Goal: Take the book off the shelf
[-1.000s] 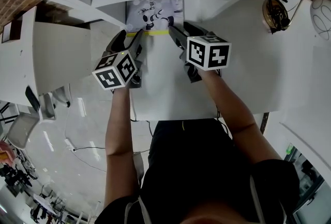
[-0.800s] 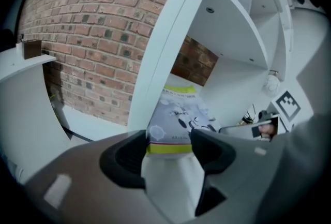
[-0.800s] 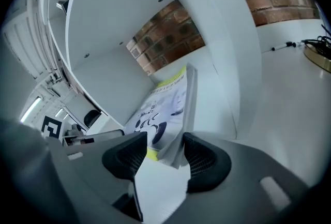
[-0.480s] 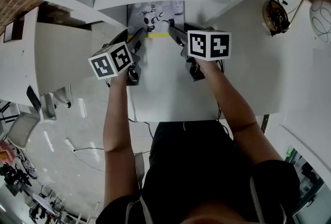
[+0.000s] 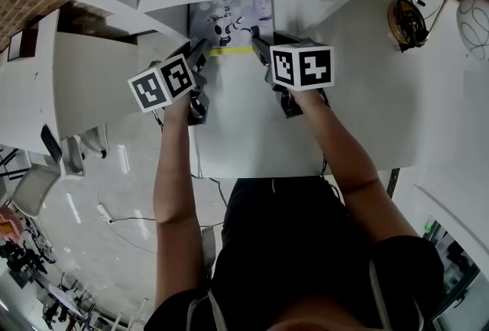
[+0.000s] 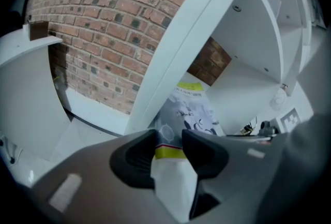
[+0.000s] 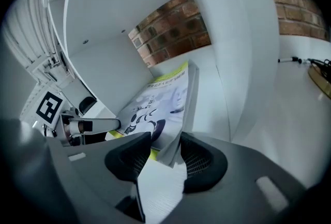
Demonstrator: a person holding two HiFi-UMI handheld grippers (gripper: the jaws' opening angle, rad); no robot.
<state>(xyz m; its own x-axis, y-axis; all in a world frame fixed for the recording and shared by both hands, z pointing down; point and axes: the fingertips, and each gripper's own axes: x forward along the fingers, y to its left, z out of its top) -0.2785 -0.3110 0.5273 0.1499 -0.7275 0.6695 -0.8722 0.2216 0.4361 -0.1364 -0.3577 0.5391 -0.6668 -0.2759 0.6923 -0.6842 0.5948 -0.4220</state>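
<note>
While both sets of jaws are closing, findings at the shelf [image 5: 92, 77] read as follows.
Left gripper [image 5: 199, 56] [image 6: 168, 141]: jaws closing, pads pinching the book [image 5: 229, 20] [image 6: 192, 114] [image 7: 155, 106] at its near left edge, by the yellow stripe.
Book position: cover up in the open shelf bay, between the two grippers and reaching away from them to the far side.
Book long axis: near to far.
Right gripper [image 5: 261, 45] [image 7: 165, 146]: jaws closing, pads pinching the near right corner, page edges showing.
Nearer hand: neither by any margin; the right sits slightly farther in.
Pull, judged: straight to the near side, along the long axis, both hands level.
Count: one book, two grippers, one shelf.
</note>
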